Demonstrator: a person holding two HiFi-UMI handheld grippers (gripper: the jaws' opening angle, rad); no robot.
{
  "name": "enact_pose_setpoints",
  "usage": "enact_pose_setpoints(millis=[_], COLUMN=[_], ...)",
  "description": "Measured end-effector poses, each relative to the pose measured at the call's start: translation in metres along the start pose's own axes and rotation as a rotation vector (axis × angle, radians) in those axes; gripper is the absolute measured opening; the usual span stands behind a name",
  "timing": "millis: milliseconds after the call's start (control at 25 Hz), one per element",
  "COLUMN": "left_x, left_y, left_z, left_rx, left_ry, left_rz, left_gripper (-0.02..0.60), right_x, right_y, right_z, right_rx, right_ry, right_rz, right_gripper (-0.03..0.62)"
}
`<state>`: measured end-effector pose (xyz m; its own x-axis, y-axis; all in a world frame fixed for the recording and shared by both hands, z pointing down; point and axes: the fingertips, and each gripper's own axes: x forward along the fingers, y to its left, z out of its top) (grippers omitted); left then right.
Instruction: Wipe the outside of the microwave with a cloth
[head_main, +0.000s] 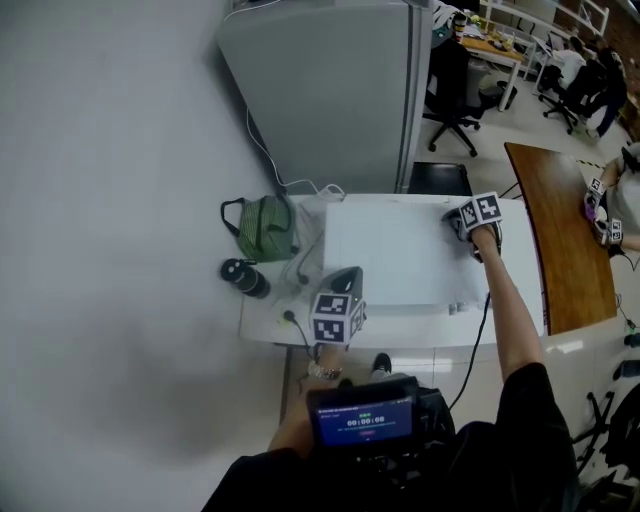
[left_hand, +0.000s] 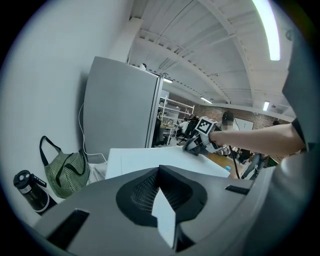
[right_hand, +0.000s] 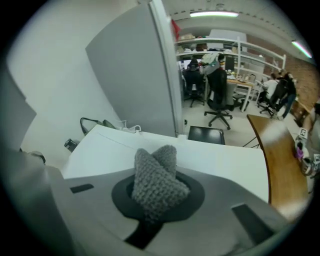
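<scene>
The microwave (head_main: 390, 250) is a white box on a white table; I see its top from above. My right gripper (head_main: 470, 228) rests on the far right of that top, shut on a grey knitted cloth (right_hand: 156, 180) that bulges out between the jaws. In the right gripper view the white top (right_hand: 220, 160) spreads ahead of the right gripper (right_hand: 155, 195). My left gripper (head_main: 342, 285) sits at the microwave's front left corner, its dark jaws together with nothing held. The left gripper view shows the left gripper (left_hand: 162, 200), the white top (left_hand: 150, 160) and the right gripper (left_hand: 197, 145) across it.
A green striped bag (head_main: 265, 228) and a black bottle (head_main: 245, 278) stand left of the microwave, with white cables beside them. A tall grey cabinet (head_main: 330, 90) rises behind. A wooden table (head_main: 560, 240) lies to the right; office chairs (head_main: 455, 100) and seated people are further back.
</scene>
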<state>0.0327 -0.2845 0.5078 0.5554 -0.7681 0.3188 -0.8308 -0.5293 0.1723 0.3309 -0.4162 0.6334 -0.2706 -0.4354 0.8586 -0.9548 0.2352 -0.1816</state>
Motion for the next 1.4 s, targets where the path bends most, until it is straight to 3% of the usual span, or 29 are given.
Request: enact_pose_setpoints(millis=[120, 200, 280, 440, 520, 600, 720, 840, 960, 1240, 1400], left_x=[-0.002, -0.004, -0.007, -0.015, -0.022, -0.028, -0.036, -0.034, -0.026, -0.004, -0.005], left_y=[0.004, 0.009, 0.015, 0.04, 0.049, 0.055, 0.06, 0.058, 0.05, 0.013, 0.0], left_z=[-0.002, -0.004, -0.004, 0.004, 0.004, 0.004, 0.002, 0.0, -0.001, -0.001, 0.001], left_rx=[-0.006, -0.015, -0.033, -0.059, -0.064, -0.066, -0.068, -0.065, -0.062, -0.045, -0.03], left_ry=[-0.001, 0.003, 0.002, -0.017, -0.021, -0.02, -0.012, -0.005, -0.003, 0.011, 0.0], left_rz=[0.002, 0.007, 0.012, 0.055, 0.076, 0.089, 0.1, 0.087, 0.055, -0.051, -0.087], left_gripper=[0.0, 0.0, 0.0, 0.0, 0.0, 0.0, 0.0, 0.0, 0.0, 0.0, 0.0], right_x=[-0.012, -0.01, -0.006, 0.013, 0.031, 0.053, 0.071, 0.066, 0.056, -0.014, -0.044], right_y=[-0.022, 0.004, 0.067, 0.239, 0.303, 0.339, 0.357, 0.333, 0.272, 0.077, 0.002], right_z=[-0.011, -0.011, 0.003, 0.04, 0.029, 0.009, -0.004, -0.003, -0.008, -0.063, -0.091], right_rx=[0.012, -0.014, -0.067, -0.329, -0.411, -0.439, -0.437, -0.424, -0.395, -0.139, -0.015], right_ry=[0.011, 0.025, -0.011, -0.113, -0.077, -0.005, 0.034, 0.045, 0.032, -0.03, -0.058], right_rz=[-0.083, -0.067, 0.025, 0.162, 0.212, 0.238, 0.263, 0.22, 0.12, -0.096, -0.22], right_gripper=[0.017, 0.015, 0.015, 0.015, 0.015, 0.015, 0.015, 0.015, 0.015, 0.015, 0.017])
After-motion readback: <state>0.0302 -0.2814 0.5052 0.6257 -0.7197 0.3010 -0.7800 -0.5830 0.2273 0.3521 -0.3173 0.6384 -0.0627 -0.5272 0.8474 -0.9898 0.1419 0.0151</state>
